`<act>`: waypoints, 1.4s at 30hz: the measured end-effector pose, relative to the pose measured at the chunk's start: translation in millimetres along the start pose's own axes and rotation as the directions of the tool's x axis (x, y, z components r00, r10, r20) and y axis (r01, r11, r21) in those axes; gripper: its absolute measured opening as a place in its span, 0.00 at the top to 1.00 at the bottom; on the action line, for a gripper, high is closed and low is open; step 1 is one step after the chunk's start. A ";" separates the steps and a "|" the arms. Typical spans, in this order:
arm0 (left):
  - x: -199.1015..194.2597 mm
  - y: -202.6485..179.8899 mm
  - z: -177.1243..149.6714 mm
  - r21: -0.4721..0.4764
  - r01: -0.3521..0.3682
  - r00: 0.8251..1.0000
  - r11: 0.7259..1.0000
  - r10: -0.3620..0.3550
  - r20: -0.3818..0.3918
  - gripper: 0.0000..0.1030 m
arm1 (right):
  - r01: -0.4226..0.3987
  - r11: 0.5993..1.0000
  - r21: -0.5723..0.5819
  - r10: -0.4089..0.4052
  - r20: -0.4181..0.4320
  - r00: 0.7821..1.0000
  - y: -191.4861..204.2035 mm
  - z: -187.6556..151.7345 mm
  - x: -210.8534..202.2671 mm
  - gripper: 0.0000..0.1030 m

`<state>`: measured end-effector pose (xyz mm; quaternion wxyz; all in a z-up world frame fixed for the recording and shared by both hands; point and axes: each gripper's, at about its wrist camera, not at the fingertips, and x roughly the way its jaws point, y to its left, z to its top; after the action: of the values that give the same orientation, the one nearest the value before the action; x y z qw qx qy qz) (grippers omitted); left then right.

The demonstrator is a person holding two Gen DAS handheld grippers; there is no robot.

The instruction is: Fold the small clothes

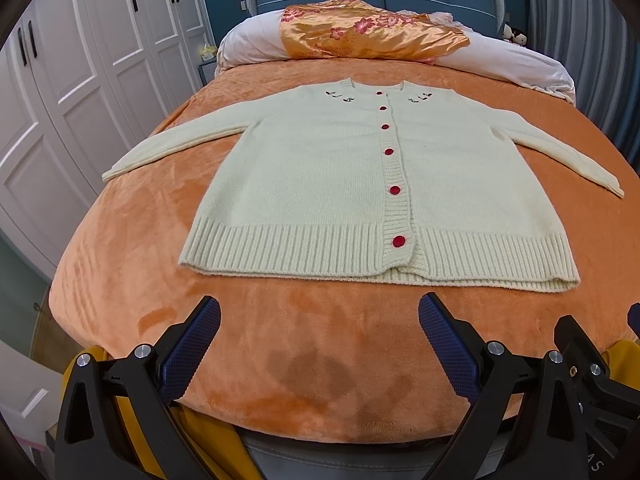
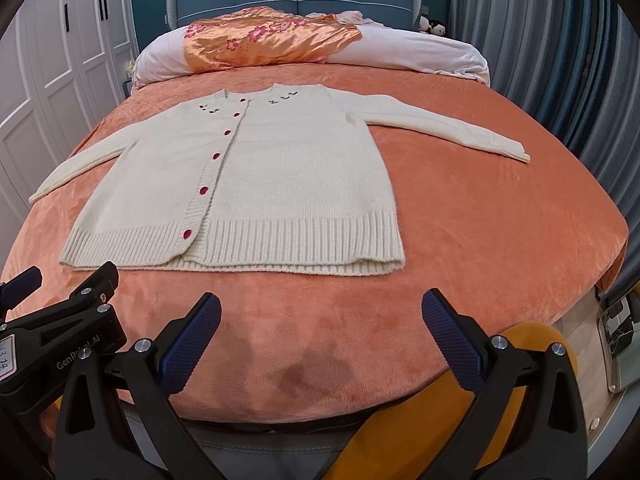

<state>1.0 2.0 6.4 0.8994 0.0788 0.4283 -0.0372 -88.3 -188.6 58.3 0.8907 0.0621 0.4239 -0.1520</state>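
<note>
A cream cardigan (image 1: 340, 176) lay flat and face up in the middle of the bed (image 1: 304, 364), buttoned down the front with red buttons (image 1: 395, 189), its collar toward the head of the bed and its ribbed hem (image 1: 288, 252) toward the foot edge. Both sleeves were spread out sideways toward the bed's side edges, the left sleeve (image 1: 172, 148) reaching for the wardrobe side and the right sleeve (image 2: 448, 128) for the curtain side. Laid open like that, the whole outline was exposed, which looked like the starting layout for a fold, with nothing yet turned over.

The left gripper (image 1: 320, 332) hovered over the bare blanket near the foot edge, short of the hem, its jaws spread wide and holding nothing. The right gripper (image 2: 322, 328) hung just beside it at the same edge, likewise wide apart and empty. Neither touched the cardigan. Held side by side facing the hem, they seemed poised to reach in, probably each for a sleeve or a side of the body.

A rolled white quilt (image 2: 420, 52) with an orange flowered pillow (image 2: 260, 40) on it sat along the head edge, well apart from the cardigan and out of the way of folding.
</note>
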 end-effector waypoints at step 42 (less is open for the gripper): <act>-2.5 0.0 -1.9 -0.007 0.004 1.000 1.000 -0.004 0.001 0.06 | 0.001 1.000 0.002 -0.001 -0.003 1.000 -0.2 0.7 -2.3 0.05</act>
<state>-2.1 2.4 7.2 0.8998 0.0746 0.4282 -0.0374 -89.2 -188.5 60.6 0.8900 0.0628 0.4250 -0.1526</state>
